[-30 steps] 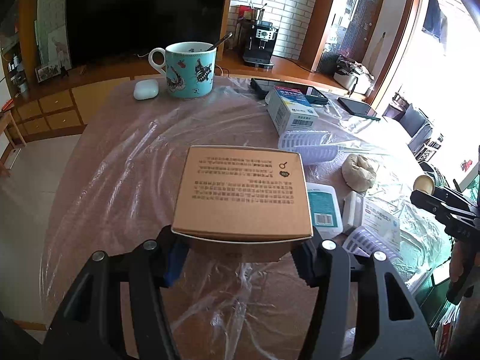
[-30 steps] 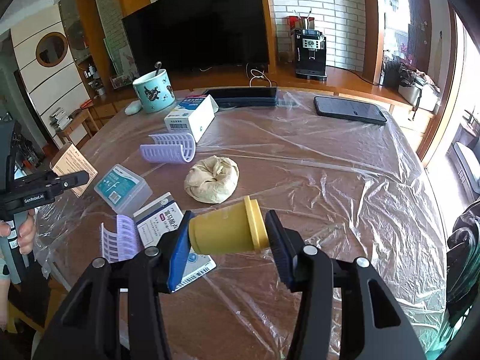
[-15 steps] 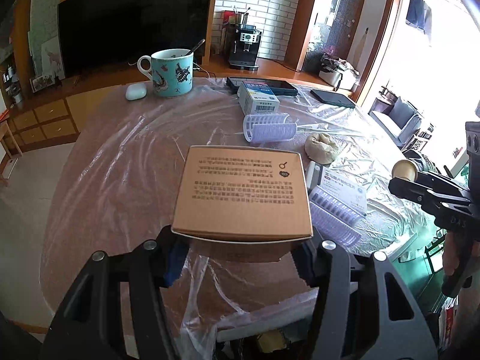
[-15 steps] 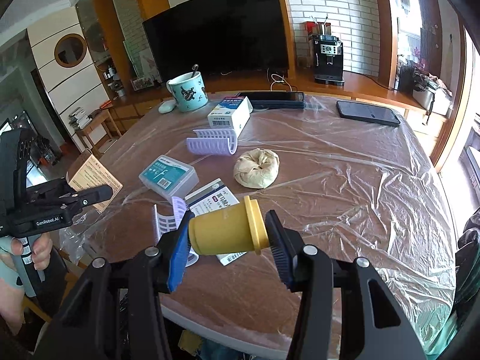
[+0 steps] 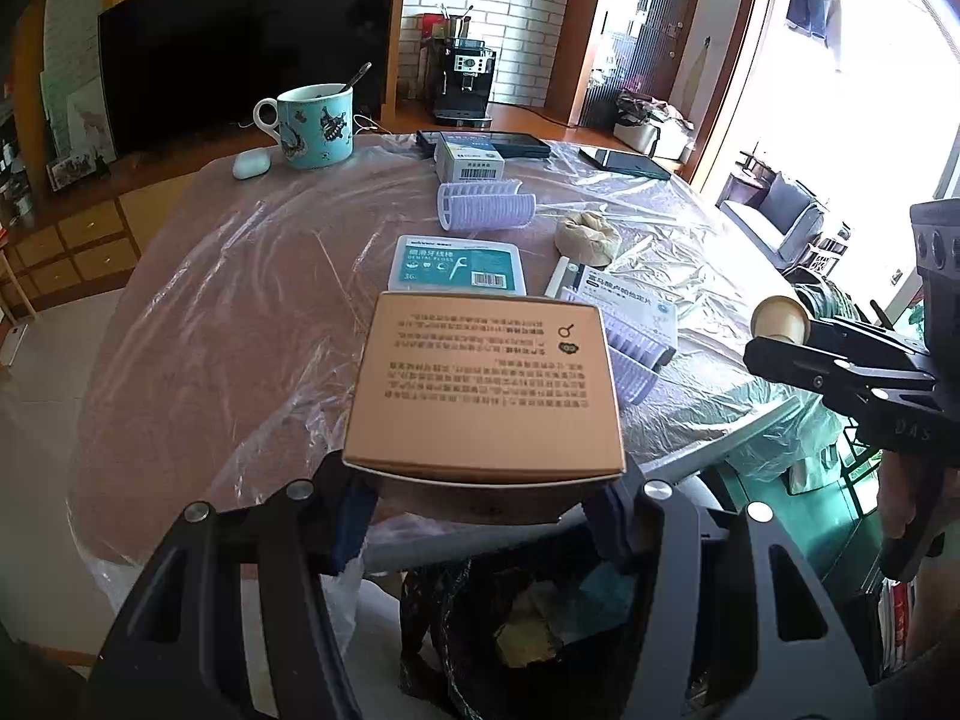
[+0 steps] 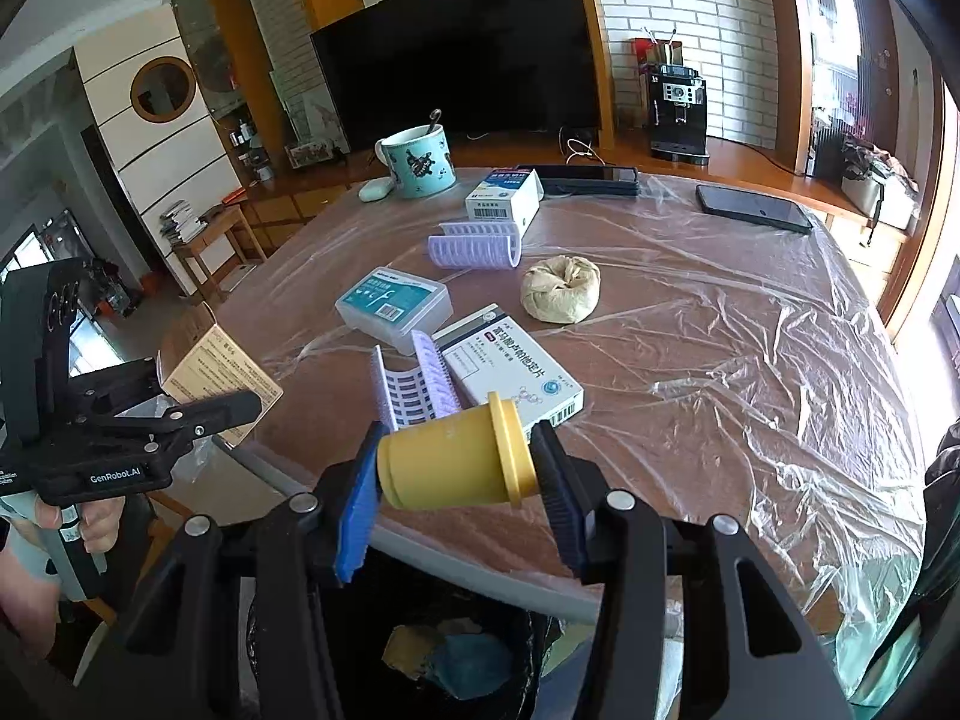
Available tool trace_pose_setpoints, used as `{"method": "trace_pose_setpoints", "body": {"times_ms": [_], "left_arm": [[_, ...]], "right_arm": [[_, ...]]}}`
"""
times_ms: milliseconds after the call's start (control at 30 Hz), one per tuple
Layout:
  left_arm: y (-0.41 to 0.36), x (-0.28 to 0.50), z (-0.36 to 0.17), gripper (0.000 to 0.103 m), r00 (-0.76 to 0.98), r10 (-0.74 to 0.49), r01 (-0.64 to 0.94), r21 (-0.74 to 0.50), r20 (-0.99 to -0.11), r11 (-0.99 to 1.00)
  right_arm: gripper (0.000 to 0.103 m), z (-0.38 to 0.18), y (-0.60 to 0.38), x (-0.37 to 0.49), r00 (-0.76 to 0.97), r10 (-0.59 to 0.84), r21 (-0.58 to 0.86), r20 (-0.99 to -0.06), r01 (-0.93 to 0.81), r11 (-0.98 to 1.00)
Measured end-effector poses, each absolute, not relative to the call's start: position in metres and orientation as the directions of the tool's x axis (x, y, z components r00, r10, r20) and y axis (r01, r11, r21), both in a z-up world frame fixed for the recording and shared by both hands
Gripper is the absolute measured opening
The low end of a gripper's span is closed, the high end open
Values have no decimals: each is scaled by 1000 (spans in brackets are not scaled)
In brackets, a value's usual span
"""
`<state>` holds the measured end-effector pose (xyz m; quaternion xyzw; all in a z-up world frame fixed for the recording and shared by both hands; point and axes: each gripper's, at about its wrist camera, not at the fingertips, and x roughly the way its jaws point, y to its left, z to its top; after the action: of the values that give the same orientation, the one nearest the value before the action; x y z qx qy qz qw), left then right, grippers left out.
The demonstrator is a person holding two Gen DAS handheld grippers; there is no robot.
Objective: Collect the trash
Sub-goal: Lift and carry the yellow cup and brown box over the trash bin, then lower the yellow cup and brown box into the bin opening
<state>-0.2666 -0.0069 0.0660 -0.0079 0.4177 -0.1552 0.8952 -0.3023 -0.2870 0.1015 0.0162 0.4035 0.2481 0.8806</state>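
My left gripper (image 5: pixel 480 510) is shut on a tan cardboard box (image 5: pixel 483 384) with printed text, held over the near table edge. In the right wrist view the same box (image 6: pixel 219 375) shows at the left. My right gripper (image 6: pixel 459 489) is shut on a yellow plastic cup (image 6: pixel 459 459) lying sideways between the blue pads; its base (image 5: pixel 780 318) shows at the right of the left wrist view. A bin lined with a black bag (image 5: pixel 528 630) sits just below both grippers, with scraps inside (image 6: pixel 447 660).
On the plastic-covered round table (image 6: pixel 690 360) lie a crumpled paper wad (image 6: pixel 561 288), a floss box (image 6: pixel 393 300), a medicine box (image 6: pixel 510 366), purple hair rollers (image 6: pixel 474 243), another small box (image 6: pixel 504 198), a teal mug (image 6: pixel 417 162), an earbud case and two phones.
Both grippers drew back from over the table to its near edge, carrying the box and the cup. The bin came into view underneath them.
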Motion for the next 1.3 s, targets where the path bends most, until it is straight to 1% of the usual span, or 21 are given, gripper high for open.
{"method": "trace_pose_setpoints", "body": {"times_ms": [300,600,700,833,967,1133,1300], "left_arm": [[-21,-294,59,59,580,-297,312,-131,-759,941],[-33,-314,49,59,563,-288,350,-92,-775,932],[-34,-319,45,59,550,-299,360,-102,-780,927],[-33,-325,40,59,536,-313,356,-127,-784,926],[-36,-333,36,59,545,-296,361,-99,-784,927],[-35,-338,28,59,538,-291,353,-103,-791,930],[-36,-342,17,59,529,-279,357,-87,-801,930]], "right_arm": [[48,91,-281,-332,509,470,251,-721,-441,862],[48,82,-283,-351,473,480,266,-739,-450,853],[48,80,-284,-357,471,482,267,-739,-452,851],[48,77,-284,-363,466,487,277,-738,-450,849],[48,73,-282,-370,462,488,274,-741,-455,847],[48,66,-282,-375,445,502,294,-742,-458,839],[48,58,-279,-379,434,495,284,-753,-465,839]]}}
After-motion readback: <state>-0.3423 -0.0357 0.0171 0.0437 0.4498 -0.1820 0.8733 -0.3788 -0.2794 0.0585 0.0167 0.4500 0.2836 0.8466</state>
